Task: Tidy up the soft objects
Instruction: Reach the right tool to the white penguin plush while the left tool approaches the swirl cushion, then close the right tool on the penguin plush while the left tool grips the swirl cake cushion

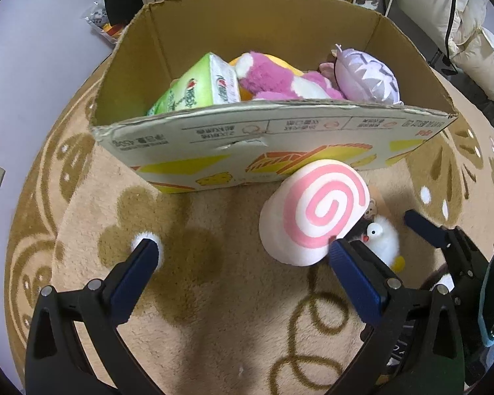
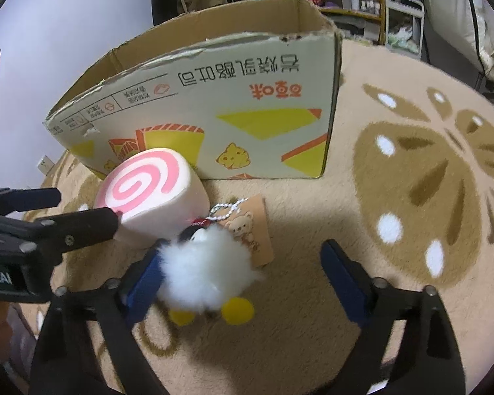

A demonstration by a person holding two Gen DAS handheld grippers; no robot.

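A cardboard box (image 1: 266, 128) stands on the rug and holds a green tissue pack (image 1: 197, 85), a pink plush (image 1: 280, 82) and a purple plush (image 1: 365, 75). A pink-swirl roll cushion (image 1: 313, 210) leans against the box front; it also shows in the right wrist view (image 2: 154, 194). A small white fluffy penguin (image 2: 201, 276) with yellow feet lies beside the roll, also in the left wrist view (image 1: 382, 240). My left gripper (image 1: 243, 250) is open, its right finger touching the roll. My right gripper (image 2: 243, 263) is open around the penguin, its left finger against it.
A beige rug (image 2: 411, 181) with brown flower patterns covers the floor. A paper tag with a bear print (image 2: 250, 227) hangs on the penguin's bead chain. Shelves and a white rack (image 2: 405, 16) stand behind the box. Purple floor (image 1: 33, 49) lies to the left.
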